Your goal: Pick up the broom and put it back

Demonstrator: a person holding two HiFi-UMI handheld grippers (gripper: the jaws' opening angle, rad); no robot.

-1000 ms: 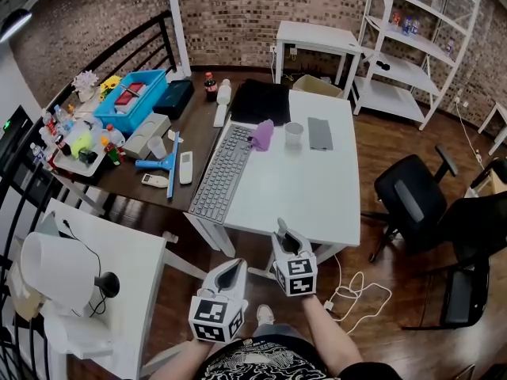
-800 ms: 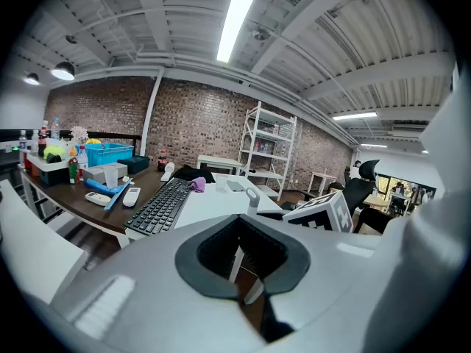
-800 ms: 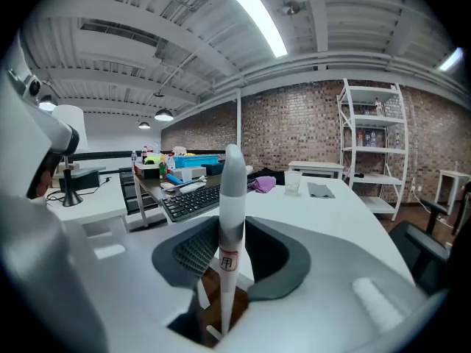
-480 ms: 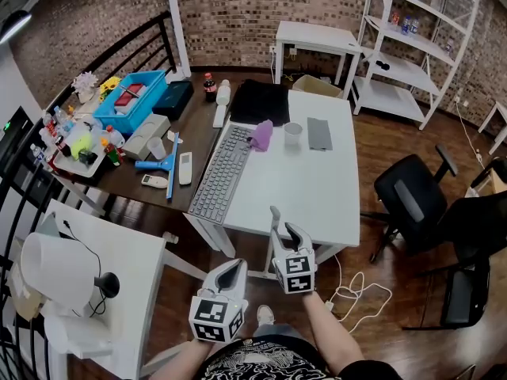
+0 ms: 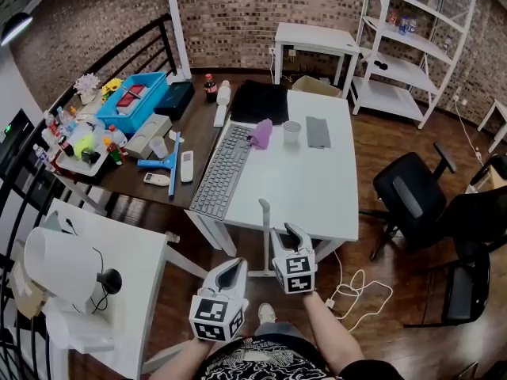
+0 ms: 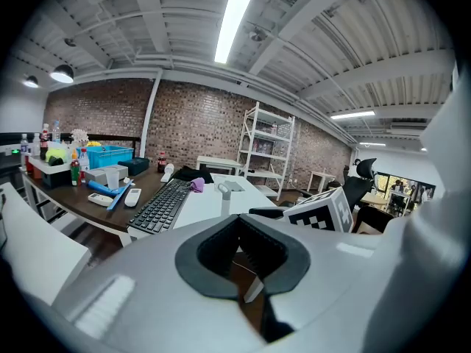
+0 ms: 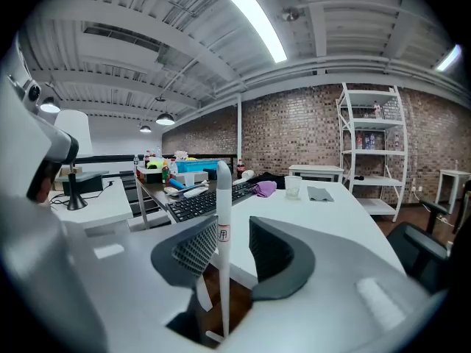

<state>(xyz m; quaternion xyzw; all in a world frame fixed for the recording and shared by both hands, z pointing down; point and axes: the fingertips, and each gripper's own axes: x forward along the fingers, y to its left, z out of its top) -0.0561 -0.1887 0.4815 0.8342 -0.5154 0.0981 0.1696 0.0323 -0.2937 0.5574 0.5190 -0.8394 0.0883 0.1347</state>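
The broom's pale handle (image 5: 264, 228) stands nearly upright in front of the white desk's near edge. Its foot (image 5: 257, 273) rests on the wooden floor. In the right gripper view the handle (image 7: 223, 197) runs up between the jaws of my right gripper (image 7: 228, 230) and lies against the left pad (image 7: 193, 250). A gap separates it from the right pad, so the jaws are open around it. In the head view the right gripper (image 5: 283, 232) sits just right of the handle. My left gripper (image 5: 230, 266) hangs lower left, shut and empty, its tips (image 6: 237, 218) meeting.
The white desk (image 5: 309, 188) carries a keyboard (image 5: 218, 172), a purple cloth (image 5: 261, 133) and a cup (image 5: 292, 132). A cluttered brown table (image 5: 150, 180) stands at left, and a white side table with a lamp (image 5: 59, 271) at near left. A black office chair (image 5: 412, 196) and floor cables (image 5: 352, 291) lie right.
The broom handle, hidden by the right gripper a second ago, now shows to its left and has leaned further left. The right jaws stand slightly wider. The left gripper has not moved.
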